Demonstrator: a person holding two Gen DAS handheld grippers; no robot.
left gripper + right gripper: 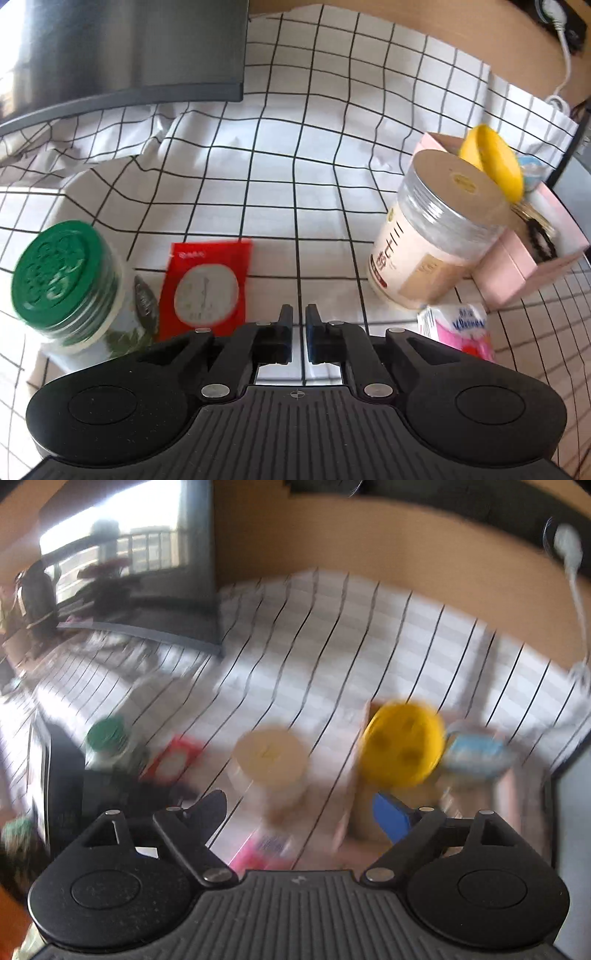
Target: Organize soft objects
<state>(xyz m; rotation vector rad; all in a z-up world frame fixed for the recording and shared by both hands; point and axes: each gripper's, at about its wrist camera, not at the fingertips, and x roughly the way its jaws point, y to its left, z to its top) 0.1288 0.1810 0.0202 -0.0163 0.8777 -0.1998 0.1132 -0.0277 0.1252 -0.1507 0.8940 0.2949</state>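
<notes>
Left wrist view looks down on a white checked tablecloth (280, 192) that covers the table, with a dark monitor (122, 48) at eleven o'clock. A pink box (524, 266) sits at three o'clock holding a yellow round toy (495, 166); a cream jar with a silver lid (436, 236) stands just beside the box. At nine o'clock stands a green-lidded jar (70, 280), and a red packet (208, 288) lies flat next to it. A pink tissue pack (461, 328) lies at four o'clock. Left gripper (299, 317) has its jaws closed together with nothing between them. Right wrist view is blurred; right gripper (303, 812) stands wide open and empty above the table, yellow toy at one o'clock
</notes>
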